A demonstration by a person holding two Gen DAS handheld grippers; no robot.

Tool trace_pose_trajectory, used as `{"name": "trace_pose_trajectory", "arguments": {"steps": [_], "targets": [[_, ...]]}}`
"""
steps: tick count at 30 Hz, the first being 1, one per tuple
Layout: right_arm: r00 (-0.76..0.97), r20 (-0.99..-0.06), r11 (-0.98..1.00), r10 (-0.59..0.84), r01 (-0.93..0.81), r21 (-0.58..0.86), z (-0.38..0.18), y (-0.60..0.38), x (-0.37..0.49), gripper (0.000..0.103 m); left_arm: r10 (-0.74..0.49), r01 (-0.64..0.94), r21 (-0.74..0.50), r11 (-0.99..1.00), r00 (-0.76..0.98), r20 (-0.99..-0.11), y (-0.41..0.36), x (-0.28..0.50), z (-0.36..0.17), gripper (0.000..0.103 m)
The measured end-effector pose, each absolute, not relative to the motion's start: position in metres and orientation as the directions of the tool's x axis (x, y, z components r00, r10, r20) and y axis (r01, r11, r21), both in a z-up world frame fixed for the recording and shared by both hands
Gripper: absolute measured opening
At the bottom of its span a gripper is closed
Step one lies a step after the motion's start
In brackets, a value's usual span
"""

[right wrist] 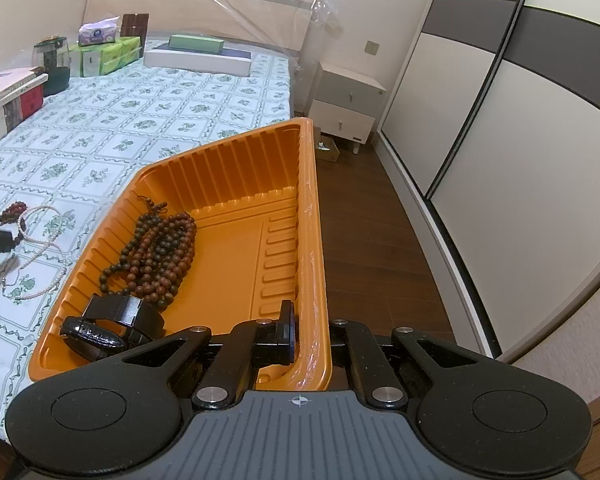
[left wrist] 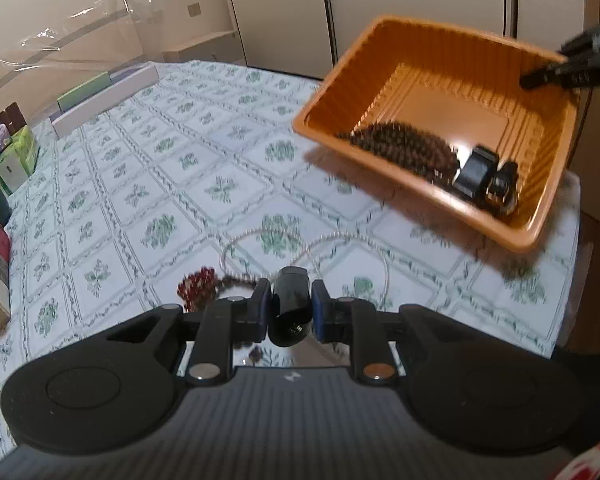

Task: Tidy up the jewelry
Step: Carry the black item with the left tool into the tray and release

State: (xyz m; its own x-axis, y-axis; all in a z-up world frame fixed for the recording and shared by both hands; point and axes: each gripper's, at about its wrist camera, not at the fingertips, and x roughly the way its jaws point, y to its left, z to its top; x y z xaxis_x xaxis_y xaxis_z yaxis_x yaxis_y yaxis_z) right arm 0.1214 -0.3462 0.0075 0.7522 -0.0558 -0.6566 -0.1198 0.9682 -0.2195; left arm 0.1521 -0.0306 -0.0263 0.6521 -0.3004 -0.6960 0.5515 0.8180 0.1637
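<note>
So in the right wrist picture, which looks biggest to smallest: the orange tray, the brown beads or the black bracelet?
1. Orange tray
2. Brown beads
3. Black bracelet, though it lies nearer the camera, so it is close to the beads.

The left gripper (left wrist: 291,310) is built of matte black plastic. Two round housings, each stamped with a shallow circle, are set at the near left and right, and a grey ribbed plate with a small white mark lies between them. Black link arms are pinned with silver screw heads, and blue pads are fitted to the fingers (left wrist: 260,304). The right gripper (right wrist: 308,336) is made alike, its plate marked with a white crosshair.
</note>
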Motion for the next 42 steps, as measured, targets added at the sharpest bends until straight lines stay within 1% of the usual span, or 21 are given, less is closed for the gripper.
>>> {"name": "trace_pose_trajectory", "arguments": {"steps": [6, 10, 20, 26, 34, 41, 42], "targets": [[0.754, -0.655, 0.968, -0.055, -0.120, -0.219, 0.008, -0.346, 0.121, 0.006, -0.328, 0.554, 0.144, 0.820, 0.661, -0.675, -0.037, 0.155, -0.011, 0.019], [0.753, -0.656, 0.969, -0.054, -0.120, -0.217, 0.008, -0.346, 0.121, 0.006, -0.374, 0.585, 0.128, 0.801, 0.655, -0.657, -0.054, 0.154, -0.001, 0.019], [0.752, -0.657, 0.970, -0.051, -0.120, -0.213, 0.008, -0.347, 0.121, 0.006, -0.537, 0.702, 0.040, 0.711, 0.579, -0.613, -0.128, 0.154, 0.015, 0.019], [0.753, -0.657, 0.969, -0.048, -0.123, -0.212, 0.008, -0.347, 0.121, 0.006, -0.615, 0.764, -0.005, 0.646, 0.516, -0.597, -0.169, 0.151, 0.011, 0.019], [0.751, -0.659, 0.971, -0.044, -0.124, -0.206, 0.008, -0.348, 0.120, 0.006, -0.643, 0.800, -0.029, 0.599, 0.459, -0.612, -0.200, 0.147, -0.002, 0.019], [0.751, -0.660, 0.971, -0.042, -0.123, -0.202, 0.008, -0.349, 0.120, 0.006, -0.642, 0.806, -0.039, 0.591, 0.441, -0.628, -0.207, 0.149, -0.011, 0.019], [0.751, -0.660, 0.972, -0.042, -0.123, -0.202, 0.008, -0.349, 0.120, 0.006, -0.641, 0.803, -0.036, 0.594, 0.446, -0.625, -0.207, 0.149, -0.012, 0.022]]}}
